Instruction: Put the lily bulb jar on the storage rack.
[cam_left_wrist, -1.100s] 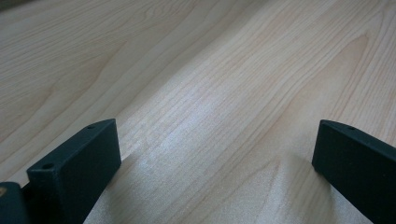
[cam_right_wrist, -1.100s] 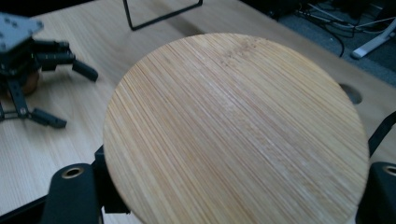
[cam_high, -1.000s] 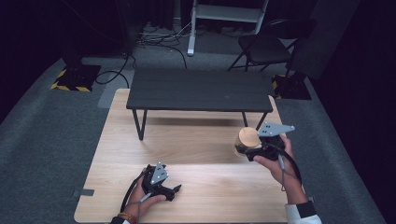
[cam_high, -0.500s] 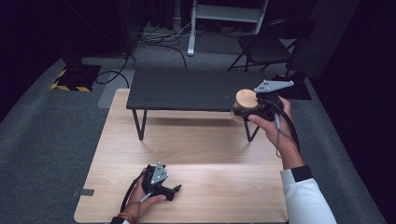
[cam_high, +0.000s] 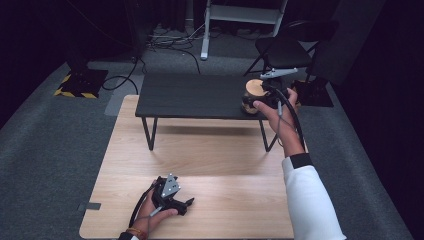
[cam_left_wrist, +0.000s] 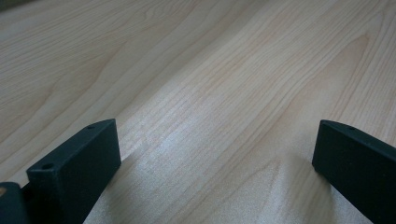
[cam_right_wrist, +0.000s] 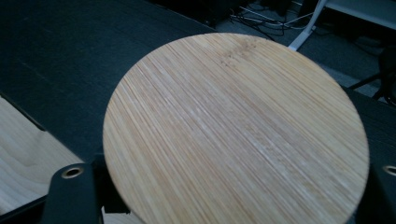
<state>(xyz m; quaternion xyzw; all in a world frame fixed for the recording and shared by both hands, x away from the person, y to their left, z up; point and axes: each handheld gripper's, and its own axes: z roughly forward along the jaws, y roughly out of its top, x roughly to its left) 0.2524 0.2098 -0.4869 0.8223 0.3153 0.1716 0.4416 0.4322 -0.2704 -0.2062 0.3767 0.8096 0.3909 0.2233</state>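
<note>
Your right hand-held gripper (cam_high: 256, 98), clamped on the wooden-lidded jar (cam_high: 253, 93), has moved up-frame onto the black table (cam_high: 190, 95). Left hand-held gripper (cam_high: 184, 204) hasn't budged, jaws apart.

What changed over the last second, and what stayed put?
The right gripper, shut on the jar with the bamboo lid, carried it away from the person: from above the light wooden table onto the right end of the small black table. The sleeve reached further out. The left gripper stayed on the wooden table near the person, fingers open.
</note>
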